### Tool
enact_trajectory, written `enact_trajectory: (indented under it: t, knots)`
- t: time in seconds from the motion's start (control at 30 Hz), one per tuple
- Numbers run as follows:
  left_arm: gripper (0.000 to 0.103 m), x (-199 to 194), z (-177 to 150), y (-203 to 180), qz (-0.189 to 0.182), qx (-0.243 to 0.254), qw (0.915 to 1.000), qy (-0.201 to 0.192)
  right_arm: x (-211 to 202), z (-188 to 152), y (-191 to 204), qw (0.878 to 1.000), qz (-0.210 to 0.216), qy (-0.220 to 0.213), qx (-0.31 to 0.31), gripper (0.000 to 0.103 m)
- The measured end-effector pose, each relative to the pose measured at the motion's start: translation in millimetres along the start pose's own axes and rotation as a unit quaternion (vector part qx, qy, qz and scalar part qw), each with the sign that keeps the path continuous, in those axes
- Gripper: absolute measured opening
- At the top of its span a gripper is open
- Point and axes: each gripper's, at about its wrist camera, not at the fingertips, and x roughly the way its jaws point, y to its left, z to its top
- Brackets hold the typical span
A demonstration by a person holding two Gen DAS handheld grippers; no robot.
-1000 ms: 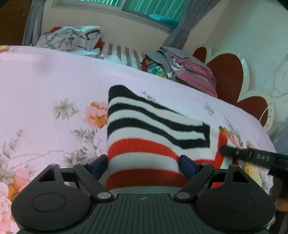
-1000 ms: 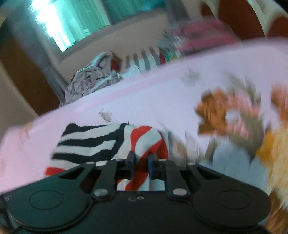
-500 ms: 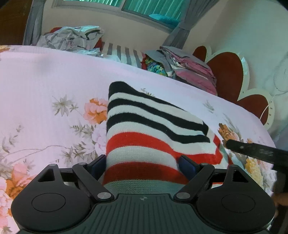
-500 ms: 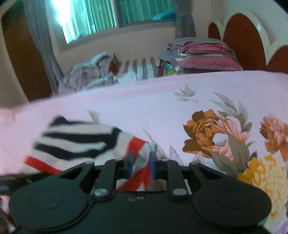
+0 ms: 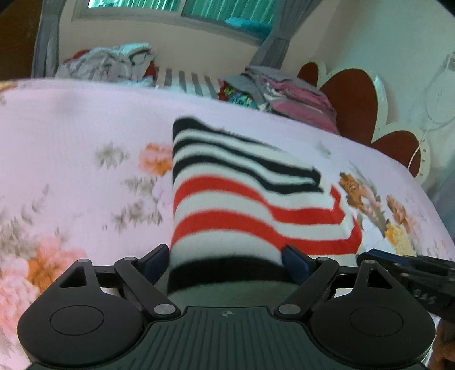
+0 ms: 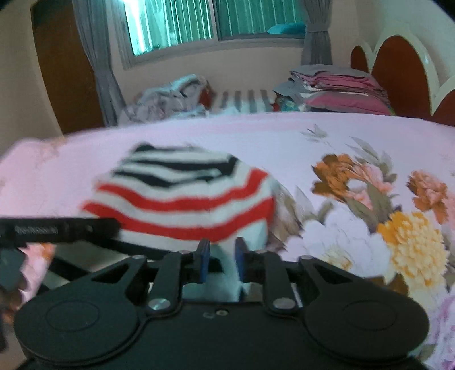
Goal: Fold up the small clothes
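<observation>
Lying folded on floral bedsheet (image 5: 71,136), striped sweater (image 5: 241,196), stripes crosswise

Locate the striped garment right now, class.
The striped garment lies on the floral bedsheet, centre of the left wrist view, between the left gripper's fingers, with the right gripper at its right edge.

Daylight glare from window (image 6: 170,25), motion blur, fisheye-bent edges
</observation>
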Motion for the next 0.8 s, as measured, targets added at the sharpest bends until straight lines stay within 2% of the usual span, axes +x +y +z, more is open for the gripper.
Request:
enact_trajectory:
  t: [0.03, 0.13, 0.33, 0.53, 0.8]
  knots:
    - [0.085, 1, -1, 1, -0.001, -0.006, 1.0000, 0.000, 6, -3, -3, 1.000, 0.001, 0.004, 0.000, 0.022]
    - [0.085, -3, 1, -4, 0.008, 0.001, 1.0000, 0.001, 3, 2, -4, 1.000, 0.000, 0.005, 0.013, 0.021]
    - [0.085, -21, 0, -8, 0.005, 0.010, 0.9999, -0.003, -35, 0, -2, 0.999, 0.017, -0.022, 0.027, 0.020]
    - [0.085, -35, -11, -9, 0.004, 0.020, 0.9998, -0.003, -56, -15, -2, 0.999, 0.023, -0.022, 0.041, 0.021]
    - [0.085, -32, -29, -2, 0.000, 0.012, 0.9998, 0.017, -42, -46, -18, 0.996, 0.028, 0.026, 0.084, 0.020]
